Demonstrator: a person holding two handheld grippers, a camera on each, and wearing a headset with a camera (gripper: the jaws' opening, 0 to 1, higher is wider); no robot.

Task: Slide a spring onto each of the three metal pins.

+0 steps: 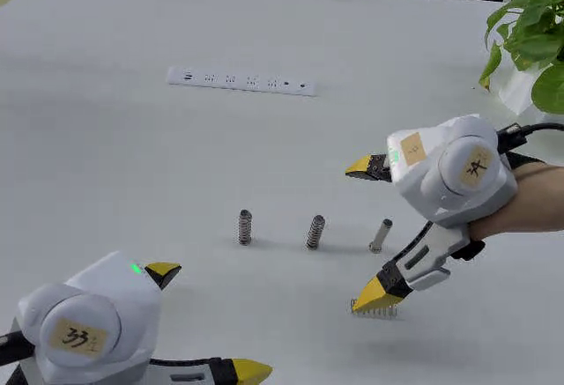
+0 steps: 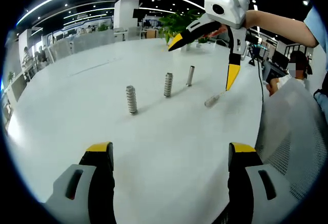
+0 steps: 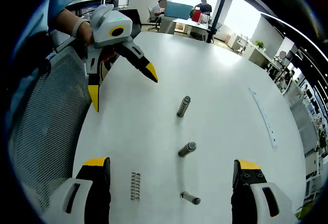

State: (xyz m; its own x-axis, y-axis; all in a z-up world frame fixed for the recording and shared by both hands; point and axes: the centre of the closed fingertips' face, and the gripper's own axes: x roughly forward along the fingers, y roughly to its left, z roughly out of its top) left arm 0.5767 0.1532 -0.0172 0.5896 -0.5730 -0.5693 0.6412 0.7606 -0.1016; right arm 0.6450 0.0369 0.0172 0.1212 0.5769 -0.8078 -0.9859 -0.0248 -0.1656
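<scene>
Three metal pins stand in a row on the white table (image 1: 132,165). The left pin (image 1: 245,226) and the middle pin (image 1: 315,232) each carry a spring. The right pin (image 1: 380,235) is bare. A loose spring (image 1: 374,311) lies flat on the table, right under the lower fingertip of my right gripper (image 1: 367,231), which hangs open beside the bare pin. In the right gripper view the loose spring (image 3: 135,186) lies between the open jaws, near the left one, with the bare pin (image 3: 190,198) close by. My left gripper (image 1: 207,321) is open and empty at the near left.
A white power strip (image 1: 241,80) lies further back on the table. A potted plant (image 1: 529,33) stands at the far right edge. A mesh chair (image 3: 46,126) sits at the table's near side. People sit at desks far behind.
</scene>
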